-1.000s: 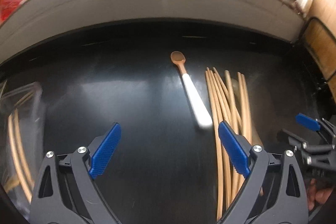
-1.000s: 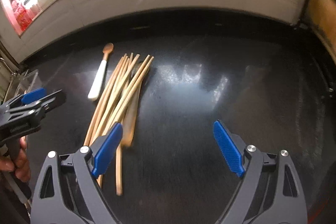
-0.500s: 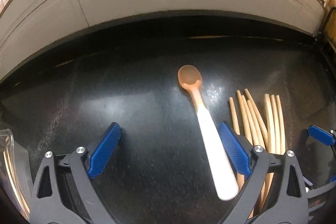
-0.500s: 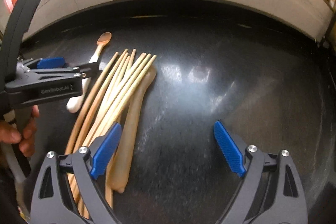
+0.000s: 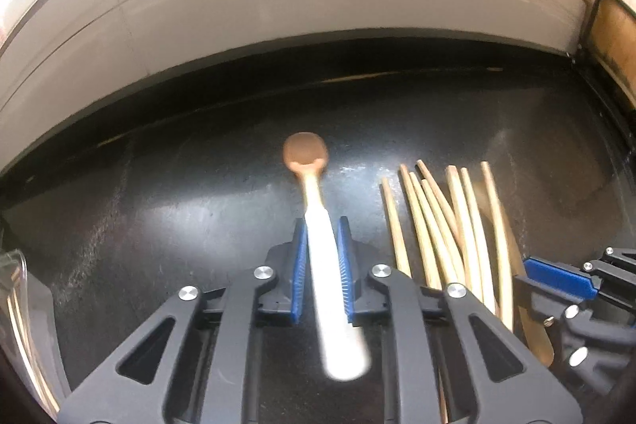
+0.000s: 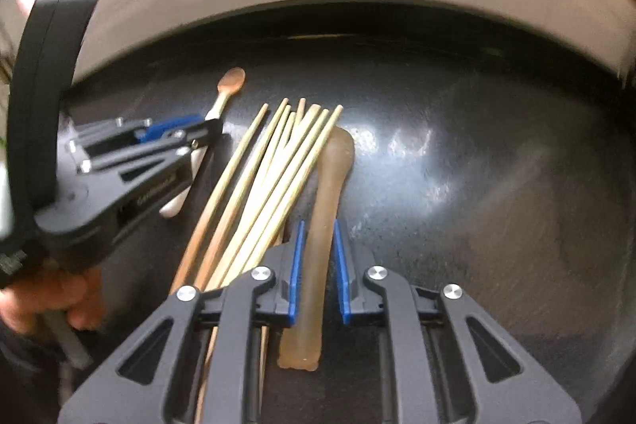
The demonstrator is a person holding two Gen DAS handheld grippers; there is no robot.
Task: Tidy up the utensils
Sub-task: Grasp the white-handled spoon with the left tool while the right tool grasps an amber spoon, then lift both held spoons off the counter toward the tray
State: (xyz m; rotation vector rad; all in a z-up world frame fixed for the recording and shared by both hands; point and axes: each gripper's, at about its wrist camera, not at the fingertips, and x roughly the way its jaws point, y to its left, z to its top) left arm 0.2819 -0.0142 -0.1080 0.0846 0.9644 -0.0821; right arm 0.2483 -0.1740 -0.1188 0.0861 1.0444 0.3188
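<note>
A spoon with an orange-brown bowl and a white handle lies on the black counter. My left gripper is closing, and its blue pads press both sides of the white handle. To the right lie several wooden chopsticks. In the right wrist view a translucent amber utensil lies along the right side of the chopsticks. My right gripper is closing, its pads against the amber handle. The left gripper shows at the left there, over the spoon.
A white tiled wall runs behind the counter. A clear container with sticks inside sits at the far left edge. A person's hand holds the left gripper. A dark-framed brown panel stands at the right.
Both grippers went from wide open to closed. The left one moved forward and down over the spoon's white handle; the right one came down over the amber utensil.
</note>
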